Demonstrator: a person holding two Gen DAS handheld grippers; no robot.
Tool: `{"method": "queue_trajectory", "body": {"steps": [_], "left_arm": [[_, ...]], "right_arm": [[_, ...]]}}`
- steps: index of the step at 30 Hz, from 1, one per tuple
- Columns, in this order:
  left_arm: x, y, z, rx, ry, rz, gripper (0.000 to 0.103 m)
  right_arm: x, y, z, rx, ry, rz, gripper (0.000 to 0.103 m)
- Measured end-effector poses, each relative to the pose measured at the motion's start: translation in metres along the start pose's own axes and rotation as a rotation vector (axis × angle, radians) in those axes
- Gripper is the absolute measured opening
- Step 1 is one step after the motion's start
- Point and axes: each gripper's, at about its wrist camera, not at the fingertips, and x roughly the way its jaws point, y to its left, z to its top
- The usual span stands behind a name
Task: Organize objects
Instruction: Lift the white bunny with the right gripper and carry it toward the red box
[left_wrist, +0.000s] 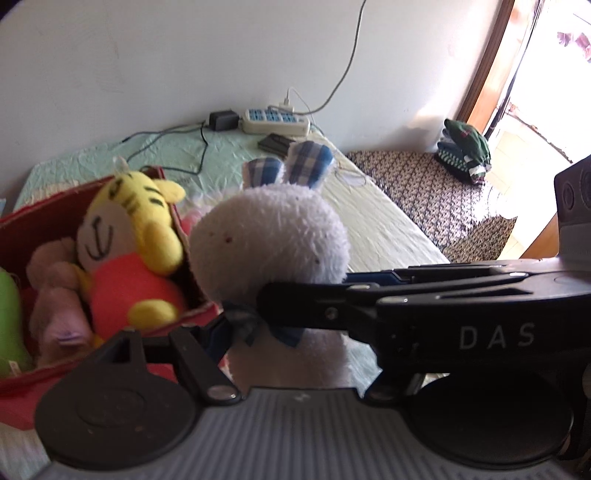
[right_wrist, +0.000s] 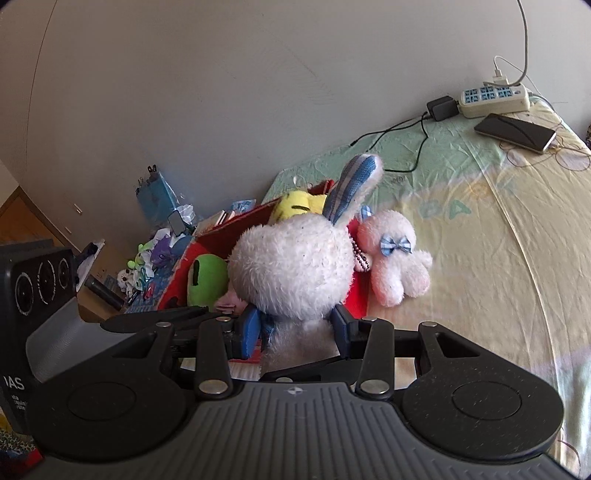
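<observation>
Bunny (right_wrist: 291, 266) is pinched at the neck by both claws, right claw (right_wrist: 295, 330) and left claw (left_wrist: 242, 325), upright, just right of the red box (left_wrist: 33, 218).

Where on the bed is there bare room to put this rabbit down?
Free: the yellow sheet right of the small pink plush, below the phone. Crowded: the red box, packed with toys, and the power strip corner.
</observation>
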Motion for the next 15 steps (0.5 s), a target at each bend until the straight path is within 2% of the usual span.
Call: {"method": "queue_trajectory", "body": {"steps": [7, 15], "left_arm": [[-0.03, 0.03, 0.006, -0.004, -0.084, 0.02, 0.075], [-0.053, 0.081, 0.001, -0.058, -0.137, 0.084, 0.076]], "right_arm": [[0.016, 0.03, 0.009, -0.04, -0.048, 0.042, 0.044], [0.057, 0.07, 0.015, -0.126, -0.045, 0.088, 0.044]]}}
